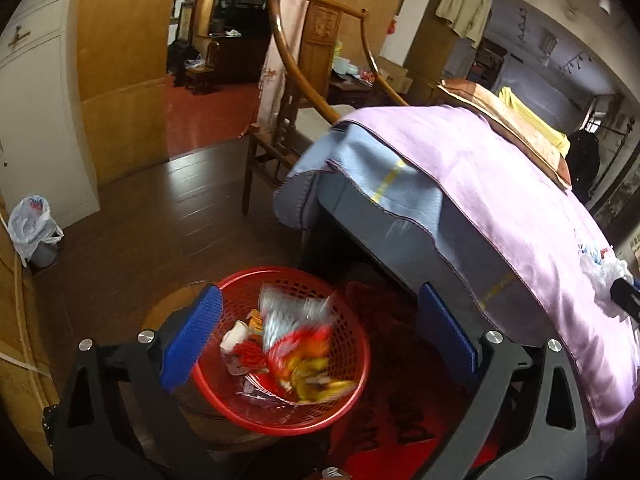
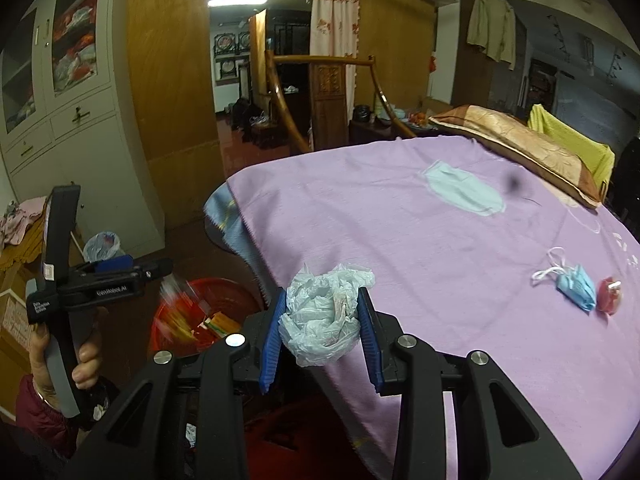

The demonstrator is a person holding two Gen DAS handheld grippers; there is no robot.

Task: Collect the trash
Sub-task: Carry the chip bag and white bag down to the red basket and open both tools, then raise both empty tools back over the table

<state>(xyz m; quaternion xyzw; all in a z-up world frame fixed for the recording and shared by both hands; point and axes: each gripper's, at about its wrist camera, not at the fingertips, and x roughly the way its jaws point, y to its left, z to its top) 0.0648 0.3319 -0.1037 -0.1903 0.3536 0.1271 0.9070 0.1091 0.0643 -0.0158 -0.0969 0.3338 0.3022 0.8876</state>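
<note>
My left gripper (image 1: 318, 292) stands open above a red plastic basket (image 1: 352, 364) on the floor beside the bed. Between its blue pads (image 1: 192, 340) nothing is held. A blurred red and clear wrapper (image 1: 296, 336) is in the basket among other wrappers. In the right wrist view a hand holds the left gripper (image 2: 152, 268) over the same basket (image 2: 228, 292). My right gripper (image 2: 322, 294) is shut on a crumpled pale plastic bag (image 2: 324, 316) over the edge of the lilac bedsheet (image 2: 400, 220). On the sheet lie a flat blue mask (image 2: 464, 192), a crumpled blue mask (image 2: 576, 286) and a small red item (image 2: 610, 300).
A small bin lined with a plastic bag (image 1: 34, 228) stands by the white cabinet (image 1: 36, 120). A wooden chair (image 1: 280, 132) sits at the bed's far corner. A pillow (image 2: 516, 140) and yellow cloth (image 2: 572, 140) lie at the bed's far side. A red mat (image 1: 400, 420) covers the floor.
</note>
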